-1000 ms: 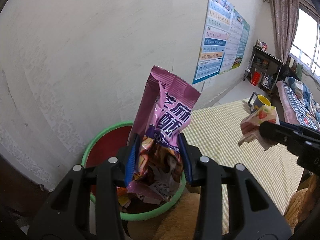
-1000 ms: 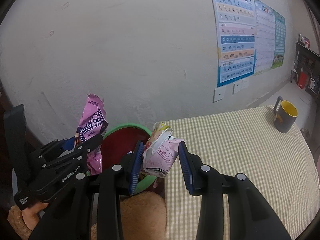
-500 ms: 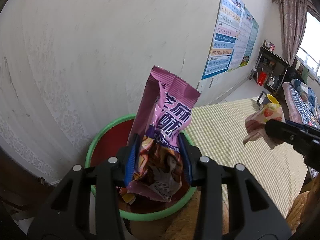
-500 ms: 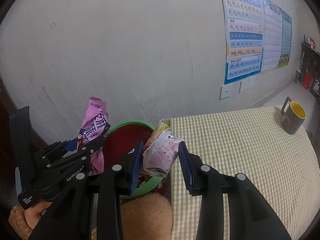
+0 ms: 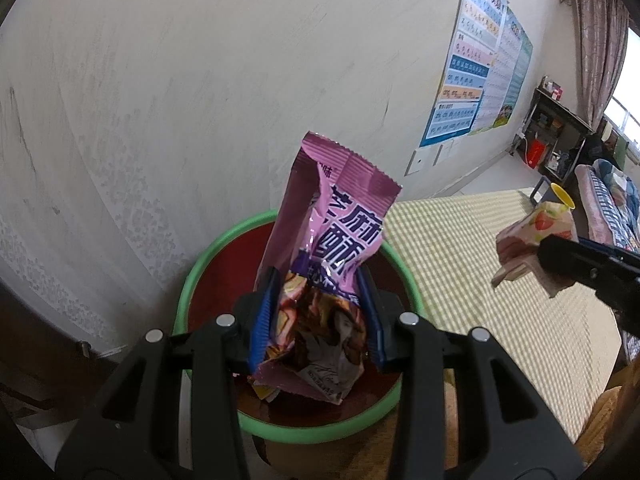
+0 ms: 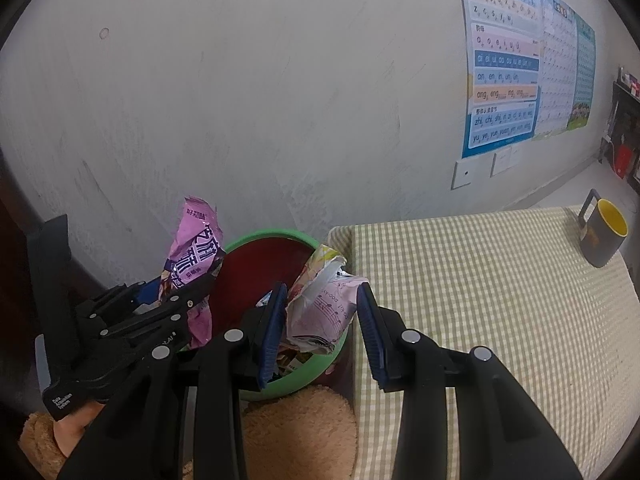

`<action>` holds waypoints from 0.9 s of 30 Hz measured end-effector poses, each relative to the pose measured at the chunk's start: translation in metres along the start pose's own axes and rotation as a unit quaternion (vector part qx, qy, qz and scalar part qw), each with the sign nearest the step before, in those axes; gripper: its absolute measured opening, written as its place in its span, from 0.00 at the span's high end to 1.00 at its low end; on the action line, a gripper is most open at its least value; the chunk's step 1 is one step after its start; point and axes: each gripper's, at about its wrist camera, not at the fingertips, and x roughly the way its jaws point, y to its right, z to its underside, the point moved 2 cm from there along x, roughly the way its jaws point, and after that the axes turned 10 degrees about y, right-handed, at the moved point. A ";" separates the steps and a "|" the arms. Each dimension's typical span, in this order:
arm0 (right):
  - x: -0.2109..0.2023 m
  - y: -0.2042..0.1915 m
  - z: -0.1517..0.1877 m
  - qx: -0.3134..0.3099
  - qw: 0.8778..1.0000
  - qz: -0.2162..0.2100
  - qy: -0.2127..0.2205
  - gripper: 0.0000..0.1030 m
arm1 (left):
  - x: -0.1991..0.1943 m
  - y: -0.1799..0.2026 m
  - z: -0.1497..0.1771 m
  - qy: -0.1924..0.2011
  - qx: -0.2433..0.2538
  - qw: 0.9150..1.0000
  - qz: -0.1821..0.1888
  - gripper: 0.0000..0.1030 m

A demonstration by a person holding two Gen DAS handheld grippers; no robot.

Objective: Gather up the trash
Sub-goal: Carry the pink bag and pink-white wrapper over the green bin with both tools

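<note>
My left gripper is shut on a purple snack wrapper and holds it upright over a red bin with a green rim. The bin holds several scraps of trash. My right gripper holds a crumpled pink and white wrapper above the bin's right rim, next to the table edge. The wrapper touches the left pad; a gap shows at the right pad. The left gripper and purple wrapper show left of the bin in the right wrist view.
A table with a checked cloth stands right of the bin. A dark mug with a yellow inside sits at its far right. A white wall with posters is behind. A tan fuzzy sleeve lies below the bin.
Both grippers have moved further over the bin with their wrappers. The right gripper's jaws look slightly wider around its wrapper.
</note>
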 end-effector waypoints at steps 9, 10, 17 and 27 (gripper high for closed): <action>0.013 -0.005 0.000 0.000 1.000 -0.009 -0.013 0.65 | 0.013 -0.013 0.008 -0.016 -0.008 1.000 -0.010 0.63; 0.015 -0.006 -0.001 -0.001 1.000 -0.010 -0.014 0.65 | 0.015 -0.015 0.008 -0.018 -0.009 1.000 -0.011 0.63; 0.029 -0.014 0.001 -0.008 0.999 -0.016 -0.026 0.65 | 0.024 -0.022 0.015 -0.031 -0.013 0.999 -0.016 0.63; 0.046 -0.018 0.004 -0.006 0.999 -0.023 -0.043 0.65 | 0.034 -0.033 0.023 -0.046 -0.022 0.998 -0.026 0.63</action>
